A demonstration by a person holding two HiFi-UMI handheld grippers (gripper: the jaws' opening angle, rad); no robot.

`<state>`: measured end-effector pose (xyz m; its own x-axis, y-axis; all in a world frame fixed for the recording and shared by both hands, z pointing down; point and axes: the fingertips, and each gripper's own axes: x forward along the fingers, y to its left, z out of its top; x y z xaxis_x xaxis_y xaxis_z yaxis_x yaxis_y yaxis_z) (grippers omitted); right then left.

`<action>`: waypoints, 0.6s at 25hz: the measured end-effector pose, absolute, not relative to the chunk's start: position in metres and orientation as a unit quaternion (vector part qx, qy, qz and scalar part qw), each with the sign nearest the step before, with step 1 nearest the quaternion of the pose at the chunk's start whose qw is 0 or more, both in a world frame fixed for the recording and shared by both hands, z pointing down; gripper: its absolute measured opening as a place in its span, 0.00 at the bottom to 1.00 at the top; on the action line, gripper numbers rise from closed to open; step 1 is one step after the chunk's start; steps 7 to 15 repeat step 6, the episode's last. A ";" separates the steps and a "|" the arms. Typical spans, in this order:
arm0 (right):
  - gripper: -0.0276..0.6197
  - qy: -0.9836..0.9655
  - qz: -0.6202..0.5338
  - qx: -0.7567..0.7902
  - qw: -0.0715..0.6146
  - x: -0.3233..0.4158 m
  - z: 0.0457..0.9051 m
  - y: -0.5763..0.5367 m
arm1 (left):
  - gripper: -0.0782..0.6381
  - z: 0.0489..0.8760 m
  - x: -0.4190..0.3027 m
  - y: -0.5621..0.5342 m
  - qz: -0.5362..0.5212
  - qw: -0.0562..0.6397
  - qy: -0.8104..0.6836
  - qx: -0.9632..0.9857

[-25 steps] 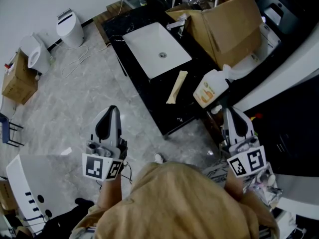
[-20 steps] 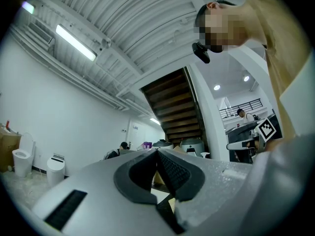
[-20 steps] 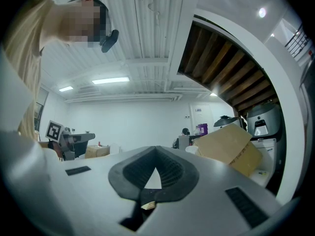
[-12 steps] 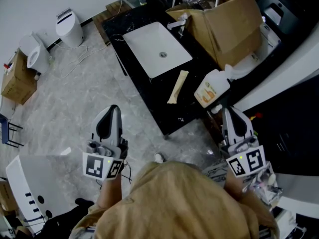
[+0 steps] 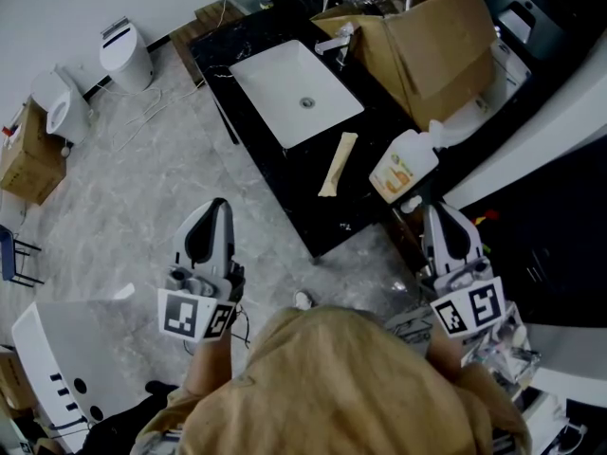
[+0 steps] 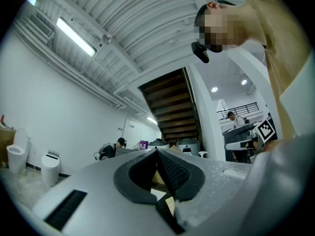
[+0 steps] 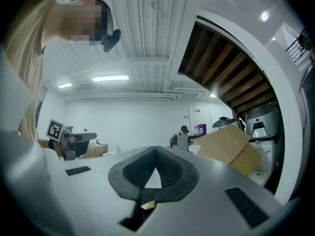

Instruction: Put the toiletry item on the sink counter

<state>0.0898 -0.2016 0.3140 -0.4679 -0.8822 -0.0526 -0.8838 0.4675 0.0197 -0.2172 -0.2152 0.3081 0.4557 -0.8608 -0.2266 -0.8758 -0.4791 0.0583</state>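
Observation:
A cream tube [image 5: 337,165], the toiletry item, lies on the black sink counter [image 5: 285,173] just right of the white basin [image 5: 299,93]. A white jug with an orange label [image 5: 403,169] lies at the counter's right edge. Both grippers are held up close to the person's body, short of the counter's near end. My left gripper [image 5: 216,207] [image 6: 157,151] is shut with nothing in it. My right gripper [image 5: 438,212] [image 7: 156,149] is shut and empty too, its tip just below the jug. Both gripper views look out across the room, not at the counter.
An open cardboard box [image 5: 427,41] stands on the counter behind the jug, beside the faucet [image 5: 337,44]. Two white toilets [image 5: 123,55] and a small cardboard box [image 5: 28,154] stand on the marble floor at the left. A white panel [image 5: 47,349] lies at the lower left.
The head view has shifted slightly, so the counter sits a little higher in the picture. Both grippers stay where they were, still shut.

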 end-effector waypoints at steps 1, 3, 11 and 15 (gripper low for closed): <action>0.05 0.856 0.022 -0.516 0.017 0.089 0.314 -0.202 | 0.11 0.308 -0.218 -0.216 0.113 0.033 0.509 -0.853; 0.05 0.855 0.021 -0.517 0.017 0.089 0.315 -0.202 | 0.11 0.309 -0.218 -0.217 0.113 0.033 0.507 -0.854; 0.05 0.854 0.021 -0.520 0.017 0.088 0.317 -0.203 | 0.11 0.311 -0.219 -0.219 0.113 0.032 0.505 -0.855; 0.05 0.854 0.021 -0.520 0.017 0.088 0.317 -0.203 | 0.11 0.311 -0.219 -0.219 0.113 0.032 0.505 -0.855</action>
